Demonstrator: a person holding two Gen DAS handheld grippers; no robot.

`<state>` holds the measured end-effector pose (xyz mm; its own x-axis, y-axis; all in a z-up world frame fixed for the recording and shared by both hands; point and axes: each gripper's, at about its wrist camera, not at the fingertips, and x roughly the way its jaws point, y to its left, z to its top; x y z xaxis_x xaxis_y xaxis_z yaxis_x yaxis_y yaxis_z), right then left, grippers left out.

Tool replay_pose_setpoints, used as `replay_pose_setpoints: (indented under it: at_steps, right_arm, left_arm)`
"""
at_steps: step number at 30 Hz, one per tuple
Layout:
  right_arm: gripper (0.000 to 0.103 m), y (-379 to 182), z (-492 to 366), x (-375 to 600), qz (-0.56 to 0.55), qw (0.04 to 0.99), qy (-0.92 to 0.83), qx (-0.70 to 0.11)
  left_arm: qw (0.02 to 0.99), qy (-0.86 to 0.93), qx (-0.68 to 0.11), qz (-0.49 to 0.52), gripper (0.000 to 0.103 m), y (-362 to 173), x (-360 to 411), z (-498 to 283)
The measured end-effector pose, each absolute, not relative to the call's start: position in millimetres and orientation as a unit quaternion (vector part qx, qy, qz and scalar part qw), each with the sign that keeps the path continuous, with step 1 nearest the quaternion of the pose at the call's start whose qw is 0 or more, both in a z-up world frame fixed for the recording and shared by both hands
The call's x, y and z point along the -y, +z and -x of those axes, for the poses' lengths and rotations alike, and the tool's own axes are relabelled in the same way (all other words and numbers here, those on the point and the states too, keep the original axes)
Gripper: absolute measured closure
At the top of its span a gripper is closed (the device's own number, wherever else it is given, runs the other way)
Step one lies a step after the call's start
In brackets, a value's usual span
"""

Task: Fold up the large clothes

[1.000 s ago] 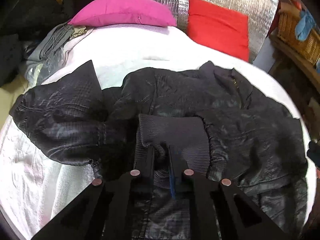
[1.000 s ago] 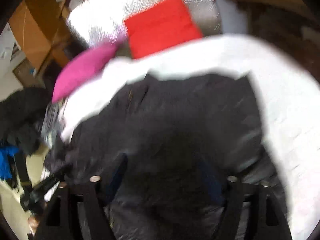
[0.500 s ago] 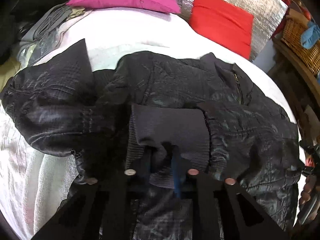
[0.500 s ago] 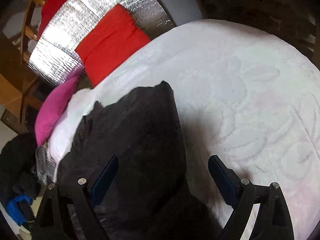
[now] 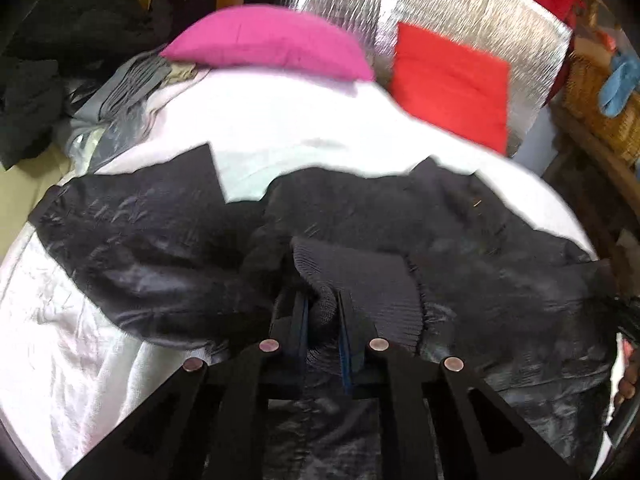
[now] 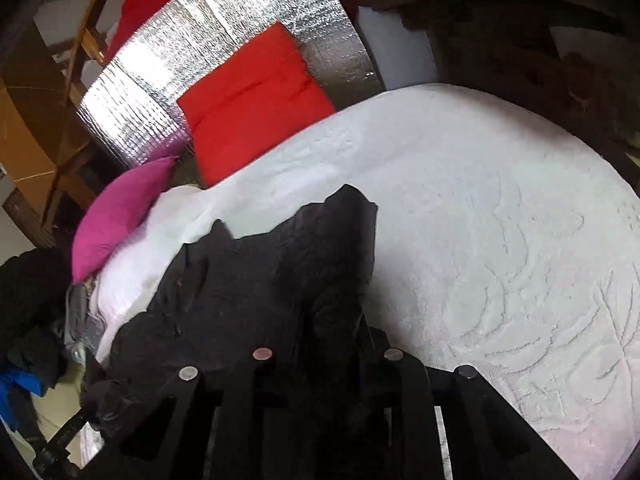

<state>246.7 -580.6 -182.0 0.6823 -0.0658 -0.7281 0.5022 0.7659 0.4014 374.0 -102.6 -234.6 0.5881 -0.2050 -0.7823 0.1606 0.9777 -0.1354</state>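
Your left gripper [image 5: 323, 320] pinches the jacket's [image 5: 460, 248] ribbed hem just ahead on the bed [image 6: 500, 208], your right gripper [image 6: 332, 332] closing on its slippery, soft shell edge; grip seams.

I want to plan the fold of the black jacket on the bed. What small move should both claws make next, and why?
Probably lift both claws a little, together. The left claw already pinches the ribbed cuff of the black jacket. The right claw is closing, with the jacket's edge between its fingers. A small lift would test both grips before carrying cloth over the white bedspread.
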Motion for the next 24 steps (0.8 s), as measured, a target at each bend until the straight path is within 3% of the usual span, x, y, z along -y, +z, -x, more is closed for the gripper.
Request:
replay_pose_setpoints:
  at_steps: [3, 7, 8, 9, 10, 11, 17, 19, 20, 21, 22, 24]
  right_arm:
    - [0.081, -208, -247, 587, -0.307, 0.844, -0.176, -0.403]
    - [0.077, -211, -243, 594, -0.344, 0.831, -0.165, -0.406]
    - [0.073, -207, -241, 596, -0.358, 0.828, -0.158, -0.401]
    - [0.047, -203, -237, 598, -0.374, 0.825, -0.146, -0.398]
    - [0.015, -200, -232, 600, -0.386, 0.822, -0.133, -0.397]
    - [0.012, -198, -227, 601, -0.391, 0.822, -0.129, -0.394]
    - [0.012, -191, -201, 594, -0.376, 0.823, -0.1, -0.413]
    - [0.013, -200, -199, 588, -0.367, 0.82, -0.089, -0.43]
    - [0.018, -205, -197, 587, -0.368, 0.818, -0.084, -0.434]
    - [0.028, -209, -198, 585, -0.37, 0.817, -0.079, -0.436]
    - [0.038, -214, -198, 582, -0.37, 0.814, -0.073, -0.441]
    - [0.049, -224, -200, 575, -0.354, 0.811, -0.077, -0.46]
  left_arm:
    - [0.864, -0.098, -0.494, 0.015, 0.089, -260, 105, -382]
    - [0.858, -0.103, -0.502, 0.021, 0.086, -262, 103, -384]
    - [0.857, -0.105, -0.503, 0.028, 0.076, -260, 101, -385]
    - [0.856, -0.105, -0.505, 0.037, 0.062, -259, 98, -386]
    - [0.855, -0.107, -0.505, 0.045, 0.054, -258, 96, -386]
    - [0.851, -0.117, -0.508, 0.06, 0.045, -258, 93, -387]
    - [0.852, -0.139, -0.502, 0.047, 0.043, -255, 99, -381]
    - [0.856, -0.141, -0.496, 0.038, 0.054, -256, 102, -376]
    - [0.858, -0.138, -0.493, 0.031, 0.069, -256, 104, -375]
    - [0.862, -0.129, -0.489, 0.023, 0.077, -257, 105, -374]
    - [0.866, -0.122, -0.485, 0.018, 0.08, -258, 106, -375]
    - [0.867, -0.116, -0.485, 0.021, 0.086, -259, 104, -376]
